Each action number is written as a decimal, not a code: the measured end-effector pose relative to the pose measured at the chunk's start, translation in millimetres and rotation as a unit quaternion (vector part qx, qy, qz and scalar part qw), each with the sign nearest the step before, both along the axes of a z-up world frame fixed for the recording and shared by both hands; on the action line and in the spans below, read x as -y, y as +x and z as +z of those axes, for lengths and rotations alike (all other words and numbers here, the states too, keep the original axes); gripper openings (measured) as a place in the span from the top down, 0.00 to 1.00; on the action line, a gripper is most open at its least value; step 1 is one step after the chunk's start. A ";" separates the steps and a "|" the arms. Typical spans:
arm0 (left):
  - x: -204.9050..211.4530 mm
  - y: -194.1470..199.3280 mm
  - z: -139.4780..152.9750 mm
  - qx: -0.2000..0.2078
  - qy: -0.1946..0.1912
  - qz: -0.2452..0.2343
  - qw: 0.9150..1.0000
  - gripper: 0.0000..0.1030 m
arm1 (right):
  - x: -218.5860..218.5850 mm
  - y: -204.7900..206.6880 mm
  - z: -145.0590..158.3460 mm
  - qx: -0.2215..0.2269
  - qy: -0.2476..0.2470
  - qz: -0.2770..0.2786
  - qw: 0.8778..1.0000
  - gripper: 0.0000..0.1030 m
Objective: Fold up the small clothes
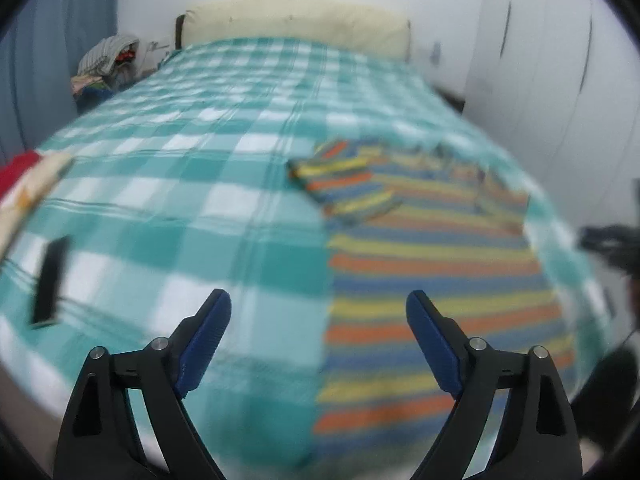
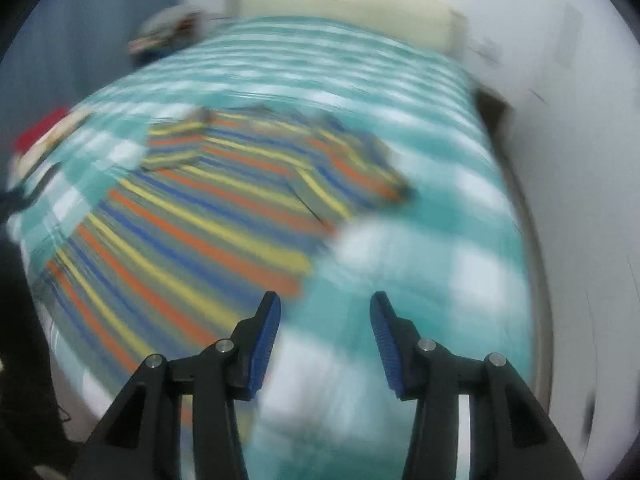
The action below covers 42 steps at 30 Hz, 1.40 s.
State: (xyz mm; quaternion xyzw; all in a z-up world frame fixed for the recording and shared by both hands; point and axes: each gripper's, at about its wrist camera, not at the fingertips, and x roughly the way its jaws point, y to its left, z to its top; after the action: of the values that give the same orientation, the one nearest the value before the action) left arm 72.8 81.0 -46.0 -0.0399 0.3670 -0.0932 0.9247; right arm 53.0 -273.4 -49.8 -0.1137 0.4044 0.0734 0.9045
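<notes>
A small striped shirt (image 1: 432, 248) in orange, yellow and blue lies spread flat on the teal checked bed cover (image 1: 192, 184), its left sleeve folded in over the chest. My left gripper (image 1: 318, 300) hangs open above the shirt's left edge, nothing between its blue pads. In the right wrist view the same shirt (image 2: 208, 216) lies to the left, blurred. Over bare cover by the shirt's right hem, my right gripper (image 2: 324, 304) stands open and holds nothing.
A cream pillow (image 1: 296, 20) lies at the bed's head. A heap of clothes (image 1: 106, 64) sits at the far left corner. A red and cream garment (image 1: 28, 184) and a black flat object (image 1: 50, 280) lie at the left edge. White wardrobe doors (image 1: 560, 80) stand at right.
</notes>
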 end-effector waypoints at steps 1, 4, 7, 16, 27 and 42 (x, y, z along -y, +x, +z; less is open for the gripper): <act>5.2 7.9 -8.9 0.005 -0.009 0.000 1.000 0.12 | -5.1 17.7 -4.0 0.000 -0.003 0.019 1.000 0.55; 17.8 19.7 -49.3 -0.030 0.000 -0.001 1.000 0.12 | -33.7 83.5 -33.2 -0.011 -0.042 0.059 0.997 0.55; 19.5 14.8 -72.7 -0.073 0.044 -0.008 0.996 0.15 | -45.4 135.6 -73.3 -0.036 -0.079 0.069 0.994 0.55; -8.6 22.1 -68.5 -0.083 -0.002 0.033 0.996 0.14 | 62.5 143.5 -55.1 0.015 0.029 -0.102 0.994 0.96; 0.9 28.3 -83.8 -0.093 0.010 0.038 0.995 0.14 | 284.3 34.2 -41.1 0.076 0.266 -0.359 0.891 0.96; 13.5 26.1 -94.7 -0.079 0.070 0.042 0.994 0.12 | 330.3 11.2 -92.1 0.059 0.403 -0.374 0.833 0.84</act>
State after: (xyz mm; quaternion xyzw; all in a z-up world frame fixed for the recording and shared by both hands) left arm 98.9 67.5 -140.7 0.0023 0.4423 -0.0250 0.8965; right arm 64.2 -603.8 -141.9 0.4166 0.2966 -0.1213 0.8508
